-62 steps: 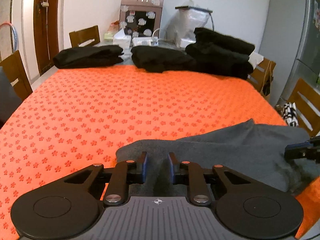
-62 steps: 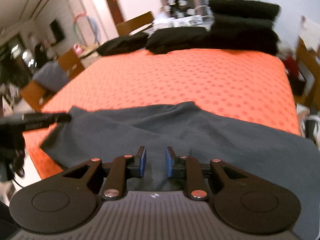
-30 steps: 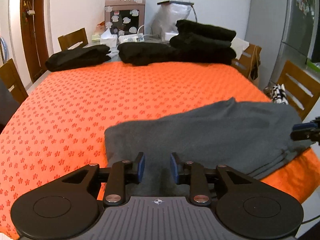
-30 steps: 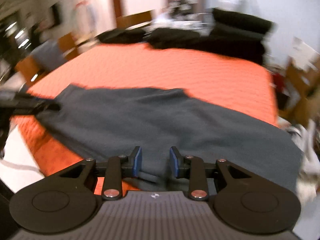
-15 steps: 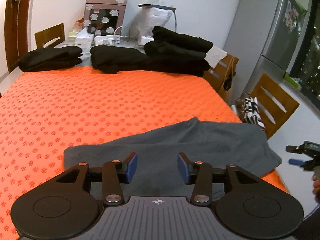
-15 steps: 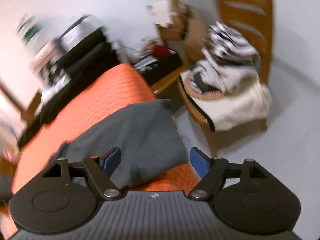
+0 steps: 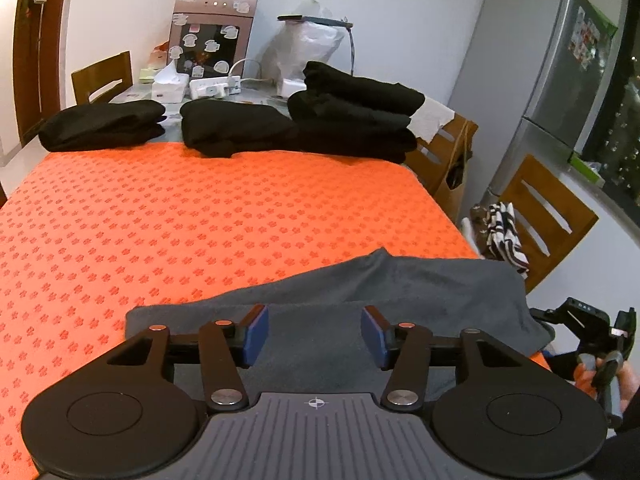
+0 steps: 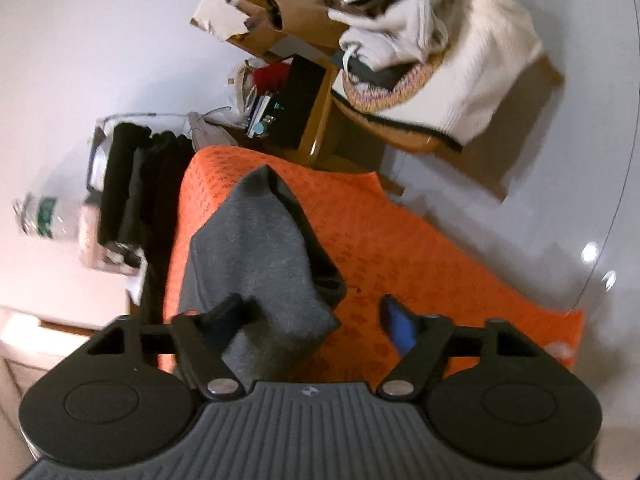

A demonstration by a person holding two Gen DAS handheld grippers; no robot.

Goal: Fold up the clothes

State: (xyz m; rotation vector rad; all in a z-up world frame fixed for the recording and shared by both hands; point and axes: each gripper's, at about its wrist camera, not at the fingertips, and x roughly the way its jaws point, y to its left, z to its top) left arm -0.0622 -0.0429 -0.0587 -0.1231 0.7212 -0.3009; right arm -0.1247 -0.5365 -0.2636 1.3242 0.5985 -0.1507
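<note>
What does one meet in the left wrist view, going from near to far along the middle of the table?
Left gripper → grey garment → bare orange tablecloth → folded black clothes → white power strip → cabinet with stickers.

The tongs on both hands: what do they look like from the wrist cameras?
Both the left tongs and right tongs are matte black linkages with silver pivot pins, round black discs on either side, blue pads on the fingers, and a ribbed grey body bearing a small crosshair mark. No cables show.
</note>
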